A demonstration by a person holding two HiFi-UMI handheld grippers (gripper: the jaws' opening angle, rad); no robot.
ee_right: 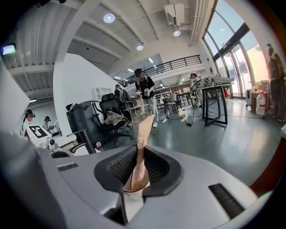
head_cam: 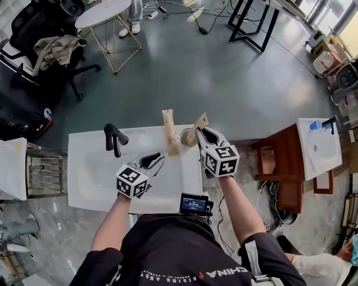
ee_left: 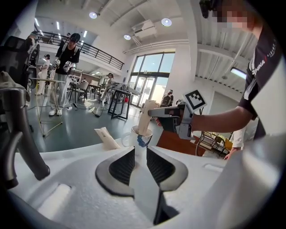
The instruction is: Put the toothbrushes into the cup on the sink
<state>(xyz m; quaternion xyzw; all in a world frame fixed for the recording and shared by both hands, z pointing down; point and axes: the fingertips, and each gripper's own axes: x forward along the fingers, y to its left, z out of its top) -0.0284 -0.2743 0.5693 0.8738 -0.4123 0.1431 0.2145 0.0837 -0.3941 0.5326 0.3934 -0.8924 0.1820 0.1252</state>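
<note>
Looking down from above, the cup (head_cam: pixel 184 138) is mostly covered. The right hand-held gripper (head_cam: pixel 207 134) and the wrapped toothbrush (head_cam: pixel 199 122) standing in it leave only an arc of rim showing, and the wrapper's lower end is lost inside. In the right gripper view that end also drops out of sight below the jaws. The print on the second wrapped toothbrush (head_cam: pixel 170 133), lying on the table (head_cam: pixel 81 190), is too small to read. So is the readout on the small screen (head_cam: pixel 194 203) at the table's near edge. In the left gripper view the blue mark on the cup is too small to make out, and the faucet (ee_left: pixel 20 129) is cut off by that view's left edge. A person (head_cam: pixel 135 11) at the top of the head view shows only as legs and shoes.
</note>
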